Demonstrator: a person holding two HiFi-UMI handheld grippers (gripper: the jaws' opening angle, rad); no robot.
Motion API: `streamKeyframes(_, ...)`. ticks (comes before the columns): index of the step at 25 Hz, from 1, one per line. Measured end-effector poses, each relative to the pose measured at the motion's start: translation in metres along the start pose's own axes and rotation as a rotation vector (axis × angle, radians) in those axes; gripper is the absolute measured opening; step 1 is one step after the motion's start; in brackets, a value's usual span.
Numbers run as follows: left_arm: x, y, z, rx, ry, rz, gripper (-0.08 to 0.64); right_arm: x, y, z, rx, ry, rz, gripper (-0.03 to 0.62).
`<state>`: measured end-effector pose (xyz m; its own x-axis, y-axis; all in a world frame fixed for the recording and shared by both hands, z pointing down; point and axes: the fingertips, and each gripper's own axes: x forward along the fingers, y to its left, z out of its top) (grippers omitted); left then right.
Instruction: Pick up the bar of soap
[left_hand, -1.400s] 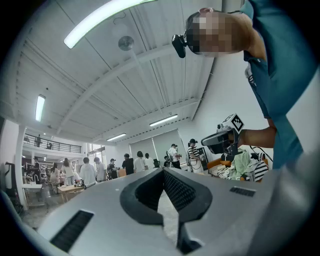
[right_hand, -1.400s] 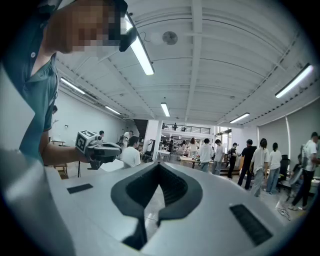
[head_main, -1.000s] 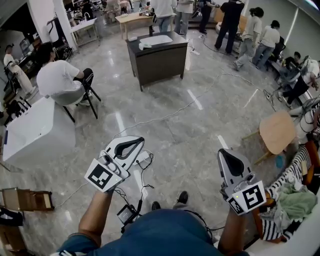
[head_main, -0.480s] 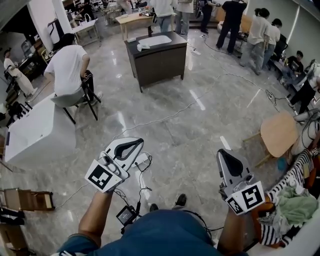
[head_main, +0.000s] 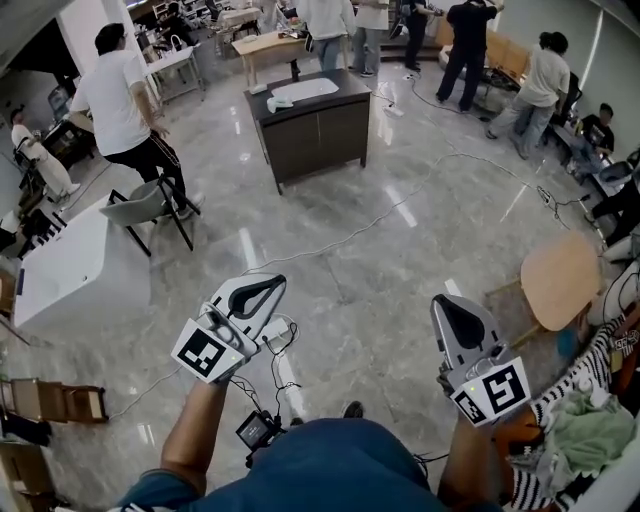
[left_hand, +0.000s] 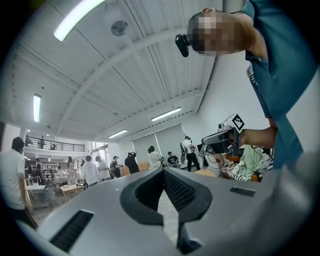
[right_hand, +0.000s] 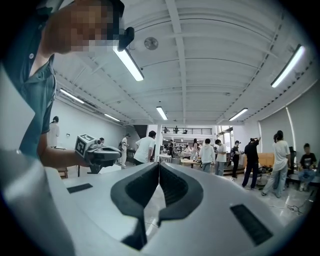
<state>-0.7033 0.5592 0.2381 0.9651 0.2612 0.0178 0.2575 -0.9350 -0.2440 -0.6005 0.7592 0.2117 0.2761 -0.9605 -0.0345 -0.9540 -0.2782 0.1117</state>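
Head view looks steeply down on a broad grey marble floor (head_main: 400, 290), with the person standing in the lower middle of the frame and a dark cabinet (head_main: 315, 130) well apart at upper centre, beyond a cable (head_main: 380, 215) that snakes across the tiles. A white box-like unit (head_main: 70, 270) fills the left edge, and a round wooden table (head_main: 560, 268) sits at the right edge above a heap of striped and green cloth (head_main: 585, 420). Both tools are held out level in front of the body, probably just being carried toward the cabinet: the left gripper (head_main: 272, 286) and the right gripper (head_main: 447, 304) each have their jaws together with nothing between them, which their own views confirm. On the cabinet top lies a shallow white basin (head_main: 308, 88); what it holds cannot be told from here. A small pale thing (head_main: 281, 99) beside it may be the bar of soap, but it is too small to be sure.
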Motion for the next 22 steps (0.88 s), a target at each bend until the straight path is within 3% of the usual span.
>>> streamKeyframes(13, 0.058, 0.038, -0.013, -0.013, 0.001, 0.004, 0.002, 0.052, -0.053, -0.015, -0.004, 0.016, 0.028, 0.015)
streamKeyframes(22, 0.084, 0.115, -0.034, -0.029, -0.040, -0.029, 0.002, 0.123, -0.073, -0.016, -0.022, 0.028, -0.034, 0.015)
